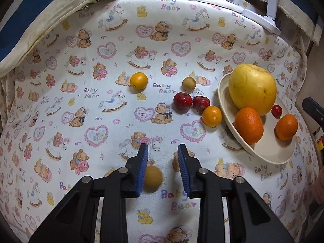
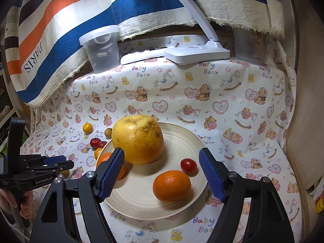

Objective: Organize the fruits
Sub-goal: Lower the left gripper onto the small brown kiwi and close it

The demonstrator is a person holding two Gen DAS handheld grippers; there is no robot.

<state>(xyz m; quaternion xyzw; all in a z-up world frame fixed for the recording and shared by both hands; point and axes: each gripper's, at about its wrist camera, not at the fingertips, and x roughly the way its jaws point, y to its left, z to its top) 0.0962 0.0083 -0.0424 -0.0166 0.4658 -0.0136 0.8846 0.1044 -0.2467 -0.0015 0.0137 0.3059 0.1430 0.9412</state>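
Observation:
My left gripper [image 1: 163, 146] hangs low over the bear-print cloth with its jaws drawn close. A small brown fruit [image 1: 152, 179] shows blurred between them, against the left pad, with cloth visible before the right pad. My right gripper [image 2: 162, 150] is open over the cream plate [image 2: 141, 192], nothing between its pads. On the plate sit a large yellow pomelo [image 2: 137, 139], two oranges [image 2: 172, 185] and a cherry tomato [image 2: 188, 166]. Loose on the cloth are two yellow fruits [image 1: 139, 81], another brown one [image 1: 188, 84] and two red ones [image 1: 182, 100].
At the back stand a lidded plastic tub [image 2: 101, 48], a white lamp base [image 2: 196, 53] and a second container [image 2: 249, 44], under a hanging striped cloth [image 2: 81, 20]. A hand [image 2: 24, 204] grips the left tool's handle. The plate [image 1: 269, 154] sits near the table's right edge.

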